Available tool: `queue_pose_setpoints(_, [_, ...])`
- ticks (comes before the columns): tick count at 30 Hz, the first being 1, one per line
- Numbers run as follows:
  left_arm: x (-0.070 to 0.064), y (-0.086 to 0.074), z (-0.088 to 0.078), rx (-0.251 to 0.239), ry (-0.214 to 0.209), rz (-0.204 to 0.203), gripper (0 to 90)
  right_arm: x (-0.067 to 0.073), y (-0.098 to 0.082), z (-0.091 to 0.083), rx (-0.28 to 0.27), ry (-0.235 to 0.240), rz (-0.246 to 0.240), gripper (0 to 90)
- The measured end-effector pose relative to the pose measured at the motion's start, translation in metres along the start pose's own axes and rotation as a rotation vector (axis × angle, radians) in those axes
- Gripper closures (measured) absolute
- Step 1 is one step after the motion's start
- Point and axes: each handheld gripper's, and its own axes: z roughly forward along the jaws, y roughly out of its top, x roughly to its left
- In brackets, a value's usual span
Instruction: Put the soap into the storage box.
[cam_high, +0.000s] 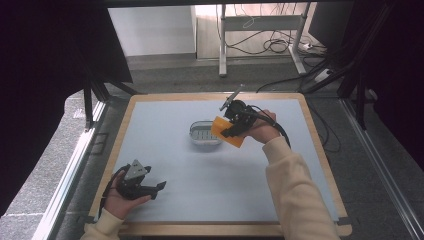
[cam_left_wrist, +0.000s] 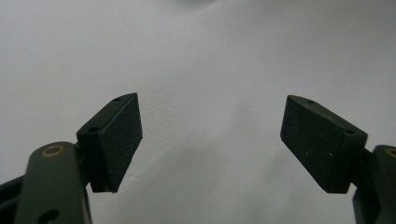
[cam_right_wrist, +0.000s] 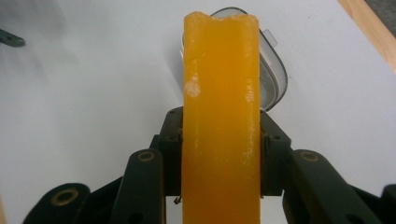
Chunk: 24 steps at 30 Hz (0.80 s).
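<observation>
Two grippers are in use. The right gripper (cam_high: 231, 127) clamps an orange block (cam_right_wrist: 220, 116) between its pads, above the right rim of the clear tray (cam_high: 205, 134) at mid-table. The block's long axis runs along the jaws, pointing away from the hand. The left gripper (cam_high: 159, 187) rests near the table's front-left, jaws wide and empty.

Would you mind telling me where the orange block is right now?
In the high view the orange block is clamped in the right gripper, right of the table's middle, at the right end of the clear container; the right gripper view shows it between the jaws.
</observation>
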Motion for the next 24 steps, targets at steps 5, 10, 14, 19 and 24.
queue_pose_setpoints(5, [0.000, 0.000, 0.000, 0.000, 0.002, 0.001, 20.4, -0.007, 0.002, 0.000, -0.011, 0.004, 0.009, 61.5])
queue_pose_setpoints(10, [0.000, 0.000, 0.000, -0.002, 0.001, 0.002, 20.4, -0.013, 0.005, 0.002, -0.008, 0.002, 0.017, 61.5])
queue_pose_setpoints(14, [0.000, 0.000, 0.000, 0.000, 0.000, 0.001, 20.4, -0.017, 0.007, 0.005, -0.011, 0.019, 0.018, 61.5])
queue_pose_setpoints(19, [0.001, 0.000, 0.000, 0.000, -0.002, 0.000, 20.4, -0.020, 0.012, 0.009, -0.015, 0.027, 0.018, 61.5])
queue_pose_setpoints(24, [0.001, 0.000, 0.000, -0.002, -0.002, 0.000, 20.4, -0.022, 0.018, 0.014, -0.011, 0.022, 0.018, 61.5])
